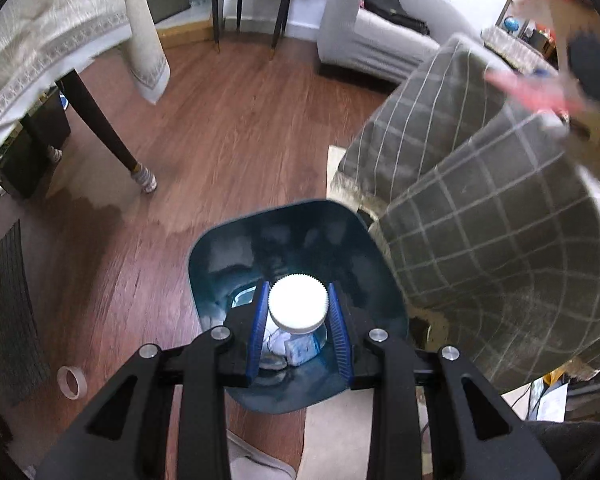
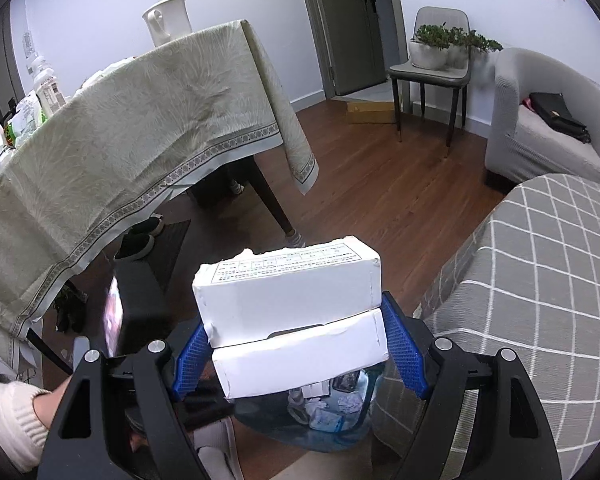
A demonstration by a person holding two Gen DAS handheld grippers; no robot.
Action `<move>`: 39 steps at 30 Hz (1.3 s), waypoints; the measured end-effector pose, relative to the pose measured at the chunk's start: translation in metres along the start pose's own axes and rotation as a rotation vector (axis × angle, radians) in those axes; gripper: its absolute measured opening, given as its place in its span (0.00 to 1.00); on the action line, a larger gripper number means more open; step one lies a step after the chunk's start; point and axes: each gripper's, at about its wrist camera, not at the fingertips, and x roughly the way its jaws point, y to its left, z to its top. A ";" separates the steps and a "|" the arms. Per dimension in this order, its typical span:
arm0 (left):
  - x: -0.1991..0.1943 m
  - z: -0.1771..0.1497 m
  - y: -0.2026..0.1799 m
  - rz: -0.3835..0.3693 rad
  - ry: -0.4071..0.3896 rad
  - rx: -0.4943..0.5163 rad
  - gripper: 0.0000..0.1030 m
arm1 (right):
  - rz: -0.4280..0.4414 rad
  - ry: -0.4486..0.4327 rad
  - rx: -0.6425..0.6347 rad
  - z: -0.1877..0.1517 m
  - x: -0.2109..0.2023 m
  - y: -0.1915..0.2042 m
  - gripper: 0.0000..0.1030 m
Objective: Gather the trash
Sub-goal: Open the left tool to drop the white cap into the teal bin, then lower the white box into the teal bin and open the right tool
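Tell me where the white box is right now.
The white box is clamped in the right gripper, low in the middle of the right wrist view, just above the blue bin, with the checked cushion to its right.

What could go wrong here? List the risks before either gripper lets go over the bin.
1. The left gripper holds the white-capped bottle over the blue bin, near its closer side; released now, it might clip the rim.
2. The white box in the right gripper looks wide against the bin opening, so it could catch on the rim or land on the floor.
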 end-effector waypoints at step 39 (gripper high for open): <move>-0.066 0.008 0.056 0.036 -0.147 -0.139 0.37 | -0.058 0.326 -0.015 -0.056 0.116 0.008 0.76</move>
